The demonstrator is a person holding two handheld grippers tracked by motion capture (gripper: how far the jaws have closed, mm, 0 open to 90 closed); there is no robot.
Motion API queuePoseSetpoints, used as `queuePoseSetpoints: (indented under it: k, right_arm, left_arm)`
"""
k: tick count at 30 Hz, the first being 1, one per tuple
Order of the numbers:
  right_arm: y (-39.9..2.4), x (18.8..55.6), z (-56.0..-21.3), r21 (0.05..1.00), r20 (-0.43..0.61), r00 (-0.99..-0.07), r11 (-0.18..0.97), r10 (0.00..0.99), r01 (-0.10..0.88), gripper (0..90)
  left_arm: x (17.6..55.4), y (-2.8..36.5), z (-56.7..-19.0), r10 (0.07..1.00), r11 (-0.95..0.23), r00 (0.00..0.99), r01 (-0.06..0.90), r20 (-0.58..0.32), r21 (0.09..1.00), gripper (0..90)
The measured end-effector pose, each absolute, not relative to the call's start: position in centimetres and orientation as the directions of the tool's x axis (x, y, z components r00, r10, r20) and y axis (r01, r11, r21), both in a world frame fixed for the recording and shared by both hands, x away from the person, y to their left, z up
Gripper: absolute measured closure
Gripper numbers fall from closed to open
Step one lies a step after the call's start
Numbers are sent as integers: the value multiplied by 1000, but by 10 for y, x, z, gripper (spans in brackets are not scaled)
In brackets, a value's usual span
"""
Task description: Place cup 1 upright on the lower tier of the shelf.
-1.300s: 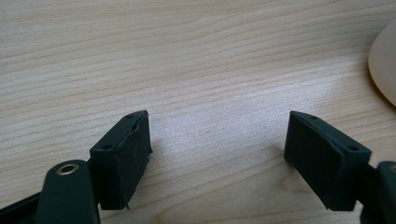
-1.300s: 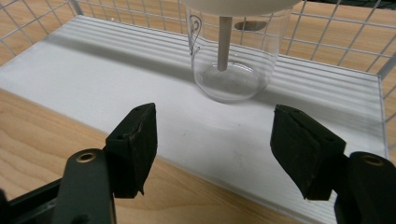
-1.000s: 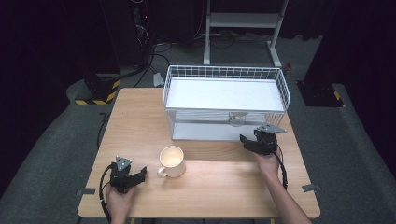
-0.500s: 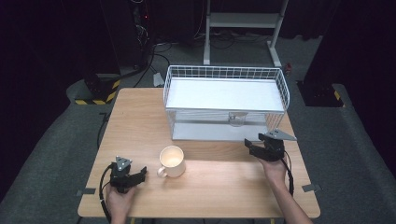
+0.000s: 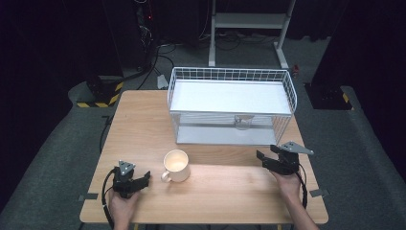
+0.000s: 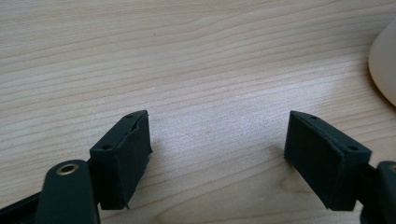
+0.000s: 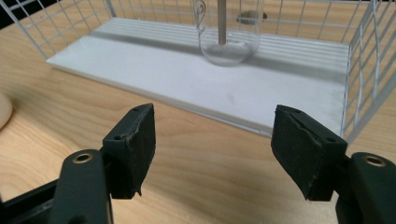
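A cream mug (image 5: 176, 165) stands upright on the wooden table (image 5: 143, 124), its handle toward the left; its rim edges into the left gripper view (image 6: 385, 65). My left gripper (image 5: 141, 178) rests low at the near left, jaws open on bare wood (image 6: 217, 135), pointing toward the mug. My right gripper (image 5: 267, 154) is at the near right, open with nothing between its jaws (image 7: 212, 121). It faces the white wire rack (image 5: 230, 70). A clear glass (image 7: 228, 32) stands on the rack's lower shelf (image 7: 187, 79), and it shows behind the front wires (image 5: 242, 122).
The rack has a white upper shelf (image 5: 230, 96) with a raised wire rim and takes up the far right half of the table. Bare wood lies between the two grippers. Dark floor, cables and a metal stand (image 5: 249, 21) lie beyond the table.
My right gripper has drawn away from the rack's front right corner, moving right and toward the near edge. The left gripper, the mug and the glass have stayed put.
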State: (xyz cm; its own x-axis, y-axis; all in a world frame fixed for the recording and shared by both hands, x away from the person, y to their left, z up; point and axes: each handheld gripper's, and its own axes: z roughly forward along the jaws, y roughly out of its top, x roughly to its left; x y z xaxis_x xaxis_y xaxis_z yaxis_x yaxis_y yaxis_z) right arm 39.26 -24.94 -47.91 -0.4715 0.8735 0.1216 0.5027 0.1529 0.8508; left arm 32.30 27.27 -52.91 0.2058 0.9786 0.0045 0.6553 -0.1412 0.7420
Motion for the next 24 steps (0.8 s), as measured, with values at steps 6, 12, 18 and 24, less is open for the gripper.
queuePoseSetpoints:
  k: [6,12,18,24]
  right_arm:
    - [-255,381,-489,845,112,-473,167,874,508,310]
    - [-261,370,-501,822,107,-474,191,874,537,310]
    - [-264,363,-513,791,72,-474,240,877,563,310]
    - [-264,359,-522,757,40,-489,292,872,584,308]
  left_arm:
    - [323,273,-529,979,-141,206,655,4,742,228]
    - [323,273,-529,979,-141,206,655,4,742,228]
    - [323,273,-529,979,-141,206,655,4,742,228]
    - [323,273,-529,979,-141,206,655,4,742,227]
